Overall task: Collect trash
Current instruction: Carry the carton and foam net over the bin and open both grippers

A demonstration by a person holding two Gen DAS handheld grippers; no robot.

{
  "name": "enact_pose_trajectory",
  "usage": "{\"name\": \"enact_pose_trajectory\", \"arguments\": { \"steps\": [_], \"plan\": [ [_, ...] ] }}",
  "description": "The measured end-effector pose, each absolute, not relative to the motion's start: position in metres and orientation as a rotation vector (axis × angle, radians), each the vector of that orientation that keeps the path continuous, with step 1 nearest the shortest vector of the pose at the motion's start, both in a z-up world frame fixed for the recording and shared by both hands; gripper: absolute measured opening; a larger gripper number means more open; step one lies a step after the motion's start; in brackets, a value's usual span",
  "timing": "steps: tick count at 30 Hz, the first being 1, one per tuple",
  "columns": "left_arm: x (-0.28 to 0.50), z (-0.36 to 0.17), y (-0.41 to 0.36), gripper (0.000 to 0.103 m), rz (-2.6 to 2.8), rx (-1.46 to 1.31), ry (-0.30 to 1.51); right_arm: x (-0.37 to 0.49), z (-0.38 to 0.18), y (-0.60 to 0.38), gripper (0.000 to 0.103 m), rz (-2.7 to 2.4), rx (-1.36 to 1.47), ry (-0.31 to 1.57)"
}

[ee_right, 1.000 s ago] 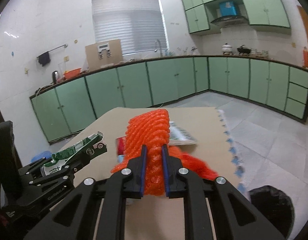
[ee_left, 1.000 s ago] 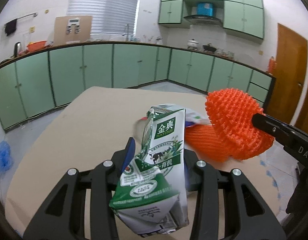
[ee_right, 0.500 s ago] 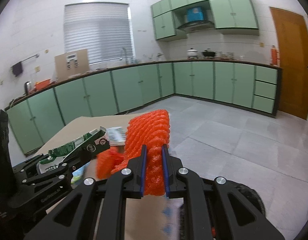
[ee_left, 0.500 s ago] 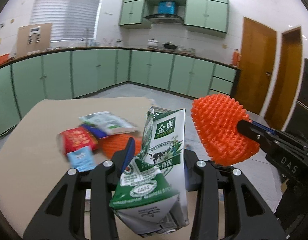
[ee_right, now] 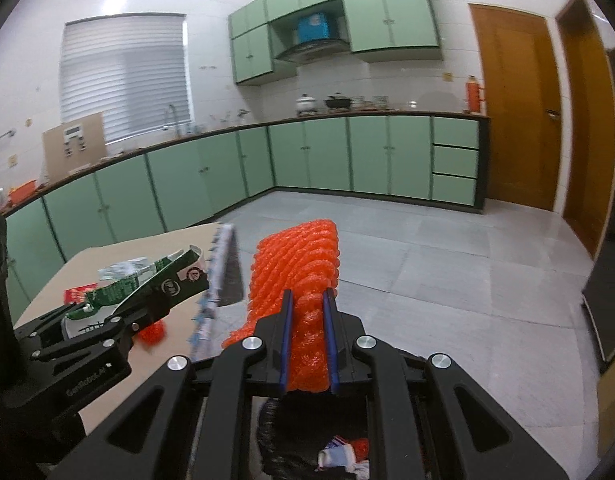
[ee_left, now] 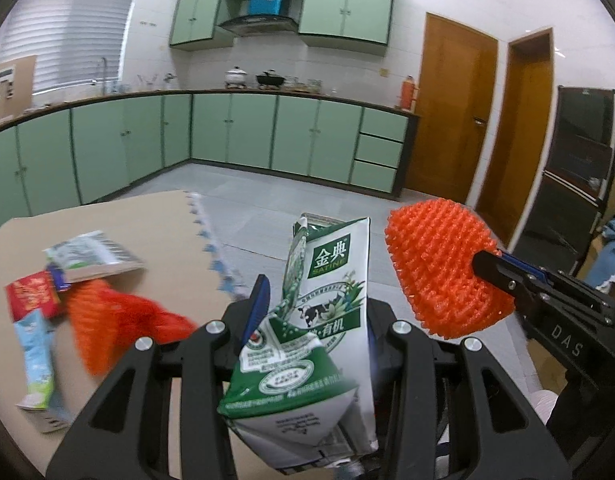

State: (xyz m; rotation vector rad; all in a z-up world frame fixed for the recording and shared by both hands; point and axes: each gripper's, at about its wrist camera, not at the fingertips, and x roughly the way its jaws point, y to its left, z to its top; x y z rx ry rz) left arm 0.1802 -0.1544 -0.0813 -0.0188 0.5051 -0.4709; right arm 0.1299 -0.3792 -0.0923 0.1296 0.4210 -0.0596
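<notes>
My left gripper [ee_left: 307,312] is shut on a crushed green-and-white milk carton [ee_left: 319,320], held up past the table's right edge; the carton also shows in the right wrist view [ee_right: 147,284]. My right gripper [ee_right: 307,312] is shut on an orange foam fruit net [ee_right: 303,272], seen in the left wrist view [ee_left: 439,272] to the right of the carton. Below the right gripper is a black trash bag [ee_right: 307,440] with some waste inside.
The tan table [ee_left: 127,224] holds a second orange net [ee_left: 115,320], a red packet [ee_left: 31,296], a light blue carton [ee_left: 35,360] and a green-white wrapper [ee_left: 91,256]. Green cabinets line the walls; tiled floor and wooden doors lie to the right.
Both grippers have swung right with their loads, from over the table to past its right edge. The trash bag has come into view under the right gripper.
</notes>
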Motion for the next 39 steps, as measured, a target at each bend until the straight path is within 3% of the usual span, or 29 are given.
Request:
{"name": "enact_pose_trajectory", "arguments": {
  "steps": [13, 24, 26, 28, 30, 31, 34, 39],
  "plan": [
    [0.202, -0.113, -0.241, 0.039, -0.556, 0.009, 0.534, 0.133, -0.124, -0.441, 0.014, -0.188, 0.189, 0.468],
    [0.233, -0.145, -0.268, 0.040, -0.565, 0.037, 0.675, 0.158, -0.175, -0.477, 0.014, -0.227, 0.297, 0.584],
    [0.239, -0.146, -0.272, 0.043, -0.567, 0.042, 0.691, 0.164, -0.182, -0.484, 0.020, -0.235, 0.310, 0.604],
    [0.240, -0.147, -0.272, 0.052, -0.574, 0.036, 0.704, 0.165, -0.187, -0.487, 0.022, -0.238, 0.310, 0.616],
    [0.240, -0.145, -0.273, 0.060, -0.577, 0.035, 0.698, 0.165, -0.186, -0.487, 0.030, -0.242, 0.315, 0.614],
    [0.240, -0.144, -0.272, 0.061, -0.579, 0.037, 0.695, 0.166, -0.186, -0.489, 0.037, -0.243, 0.323, 0.611],
    [0.238, -0.141, -0.268, 0.061, -0.577, 0.034, 0.692, 0.162, -0.183, -0.493, 0.039, -0.250, 0.341, 0.603],
    [0.230, -0.126, -0.248, 0.065, -0.558, 0.001, 0.659, 0.151, -0.168, -0.490, 0.054, -0.262, 0.356, 0.559]
  ]
}}
